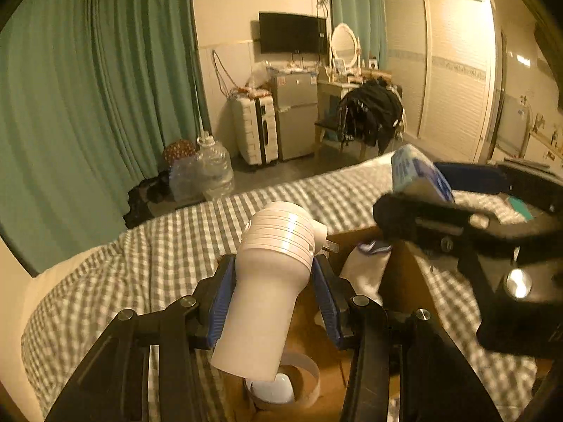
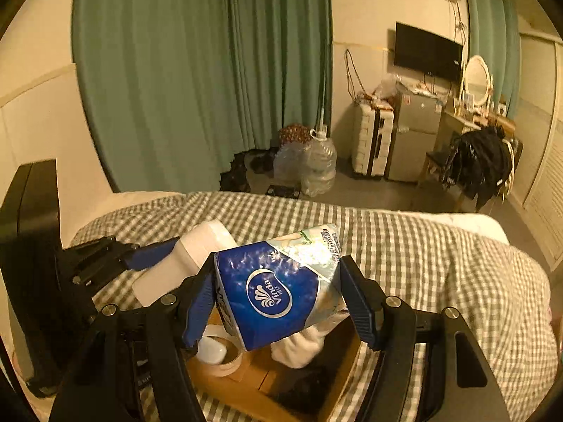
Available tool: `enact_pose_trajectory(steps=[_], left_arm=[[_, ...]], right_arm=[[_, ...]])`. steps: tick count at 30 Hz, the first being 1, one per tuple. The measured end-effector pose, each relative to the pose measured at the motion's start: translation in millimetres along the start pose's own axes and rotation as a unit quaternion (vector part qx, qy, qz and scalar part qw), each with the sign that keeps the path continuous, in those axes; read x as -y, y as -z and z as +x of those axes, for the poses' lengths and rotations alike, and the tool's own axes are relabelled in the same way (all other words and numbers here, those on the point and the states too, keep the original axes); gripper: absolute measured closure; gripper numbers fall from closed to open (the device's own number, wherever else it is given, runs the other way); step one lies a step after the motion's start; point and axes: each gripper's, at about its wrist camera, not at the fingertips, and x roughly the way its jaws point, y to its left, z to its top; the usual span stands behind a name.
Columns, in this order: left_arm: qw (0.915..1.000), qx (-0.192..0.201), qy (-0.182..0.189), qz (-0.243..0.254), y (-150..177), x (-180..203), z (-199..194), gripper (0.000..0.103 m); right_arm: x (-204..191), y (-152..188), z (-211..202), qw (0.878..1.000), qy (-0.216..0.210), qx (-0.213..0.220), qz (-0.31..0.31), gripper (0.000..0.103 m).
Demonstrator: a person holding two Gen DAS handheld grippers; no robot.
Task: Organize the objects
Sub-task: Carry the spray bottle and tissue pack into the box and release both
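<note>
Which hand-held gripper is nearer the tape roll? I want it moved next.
Left. The left hand-held gripper, shut on the white device, hangs just above the tape roll. The right hand-held gripper, holding the tissue pack, sits further right.

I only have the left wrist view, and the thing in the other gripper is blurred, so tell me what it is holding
Observer: The right gripper is shut on a blue Vinda tissue pack; the brand oval faces its camera.
Operator: What lies under that pack?
Observer: The open cardboard box on the checked bedspread, with something white and soft directly below the pack.
Operator: And how does my white hair dryer look from that side?
Observer: It is left of the pack, clamped in the left gripper, with its barrel slanting down toward the tape roll in the box.
</note>
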Motion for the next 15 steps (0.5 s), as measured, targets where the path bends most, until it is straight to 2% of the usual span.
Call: enact_pose_trajectory(steps=[6,15], left_arm=[[0.9991,-0.042,0.01,-0.005,24.4,1.0,51.8,0.058],[0.9972,-0.069,0.026,-0.003,50.6,7.3,75.0,0.058]], right_arm=[[14.3,20.3,48.7,0.999,-0.001,-0.038,0.014,0.037],[20.9,54.0,97.3,0.994,-0.003,-0.104,0.018,0.037]])
